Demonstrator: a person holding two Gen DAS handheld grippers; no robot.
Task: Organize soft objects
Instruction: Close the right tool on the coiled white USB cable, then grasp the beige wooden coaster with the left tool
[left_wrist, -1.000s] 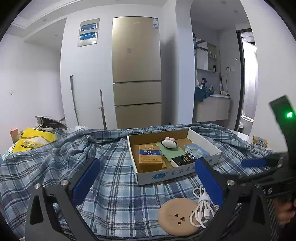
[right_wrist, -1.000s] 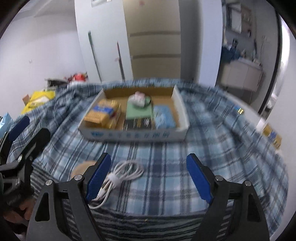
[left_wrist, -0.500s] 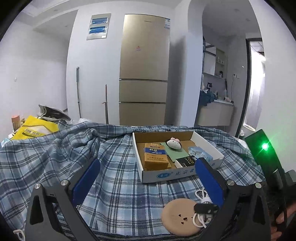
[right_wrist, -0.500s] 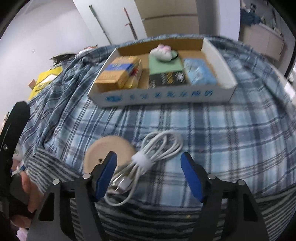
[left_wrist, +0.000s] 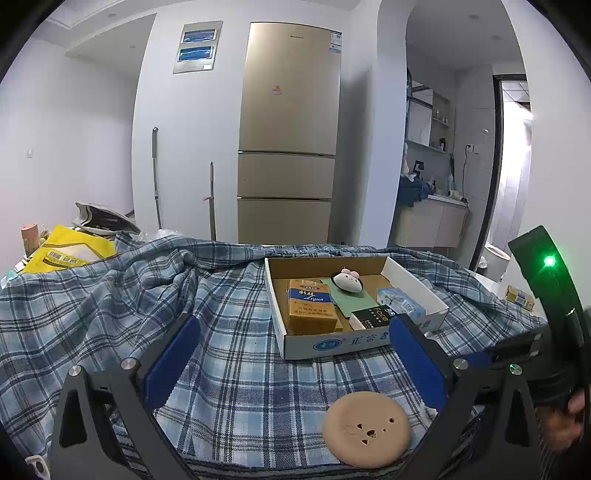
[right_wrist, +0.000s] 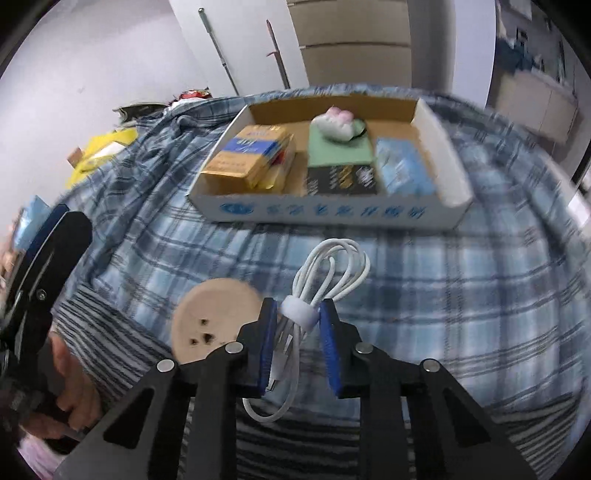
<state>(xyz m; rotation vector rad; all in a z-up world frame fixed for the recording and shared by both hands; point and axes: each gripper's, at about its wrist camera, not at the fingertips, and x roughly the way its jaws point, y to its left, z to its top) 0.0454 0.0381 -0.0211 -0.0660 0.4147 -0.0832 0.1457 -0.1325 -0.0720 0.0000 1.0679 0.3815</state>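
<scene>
Blue plaid cloth (left_wrist: 229, 373) covers the desk, with a tall fridge (left_wrist: 288, 133) against the wall behind. At the far side sits a cardboard tray (right_wrist: 325, 216) already holding a yellow box (right_wrist: 251, 157), a green pad (right_wrist: 340, 149) with a small plush (right_wrist: 338, 123) on top, a dark packet (right_wrist: 341, 181) and a blue tissue pack (right_wrist: 404, 171). Two things seem left outside it: the coiled white cable (right_wrist: 325, 284) and the round tan pad (right_wrist: 218, 317) beside it. The right tool (right_wrist: 297, 315) has its pads pressed onto the cable's strap; the left tool (left_wrist: 291, 365) hangs spread and empty.
</scene>
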